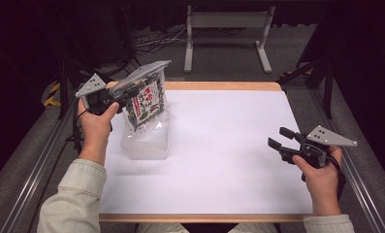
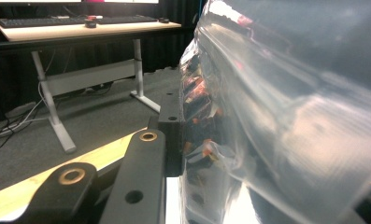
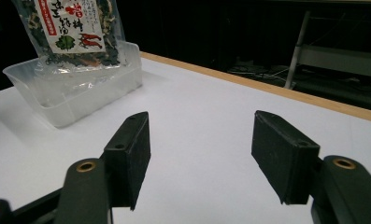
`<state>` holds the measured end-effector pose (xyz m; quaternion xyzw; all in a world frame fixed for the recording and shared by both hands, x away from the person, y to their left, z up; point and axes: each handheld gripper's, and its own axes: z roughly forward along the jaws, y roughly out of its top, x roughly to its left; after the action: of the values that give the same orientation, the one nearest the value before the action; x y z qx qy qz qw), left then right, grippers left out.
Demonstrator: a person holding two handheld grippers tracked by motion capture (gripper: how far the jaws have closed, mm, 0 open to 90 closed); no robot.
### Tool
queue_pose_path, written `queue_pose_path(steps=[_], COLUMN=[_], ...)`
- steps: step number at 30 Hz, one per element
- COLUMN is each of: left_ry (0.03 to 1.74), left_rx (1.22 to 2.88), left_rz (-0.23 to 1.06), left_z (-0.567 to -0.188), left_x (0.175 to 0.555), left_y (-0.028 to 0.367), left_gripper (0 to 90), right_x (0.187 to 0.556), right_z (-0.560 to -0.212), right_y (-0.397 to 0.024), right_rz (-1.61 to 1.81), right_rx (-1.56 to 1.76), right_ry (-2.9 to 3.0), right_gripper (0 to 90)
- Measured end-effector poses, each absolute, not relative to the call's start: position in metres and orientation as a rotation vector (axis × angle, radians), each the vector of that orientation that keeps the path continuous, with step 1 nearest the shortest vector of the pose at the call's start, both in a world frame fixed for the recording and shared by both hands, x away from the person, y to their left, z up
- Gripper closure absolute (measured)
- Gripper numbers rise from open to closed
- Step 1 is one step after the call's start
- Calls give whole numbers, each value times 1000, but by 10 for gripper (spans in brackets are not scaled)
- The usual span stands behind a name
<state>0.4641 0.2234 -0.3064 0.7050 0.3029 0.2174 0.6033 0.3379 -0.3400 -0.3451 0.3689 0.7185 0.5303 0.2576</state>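
Right up close, crinkly plastic: my left gripper (image 1: 124, 92) is clamped on the top edge of the snack bag (image 1: 145, 103), which hangs tilted with its bottom already dipping into the clear tub (image 1: 146, 145) at about ten o'clock on the table (image 1: 229, 160). So it's mostly there, I reckon; what's left is lowering it in and letting go. Over at three o'clock my right gripper (image 1: 280, 137) has its jaws apart, holding nothing.
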Motion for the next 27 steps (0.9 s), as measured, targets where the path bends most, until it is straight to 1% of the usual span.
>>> queue_pose_path(steps=[11, 14, 27], left_ry=[712, 709, 715], left_rx=[1649, 1691, 1714], left_rz=[497, 501, 475], left_z=[-311, -314, -326], left_x=[463, 463, 467], left_y=[228, 224, 219], left_gripper=[738, 739, 738], right_x=[340, 340, 340], right_z=[-347, -347, -348], right_y=[-338, -338, -339], right_rz=[1432, 1434, 1442], right_rx=[993, 998, 1007], right_ry=[1957, 1958, 1954], right_gripper=[382, 382, 378])
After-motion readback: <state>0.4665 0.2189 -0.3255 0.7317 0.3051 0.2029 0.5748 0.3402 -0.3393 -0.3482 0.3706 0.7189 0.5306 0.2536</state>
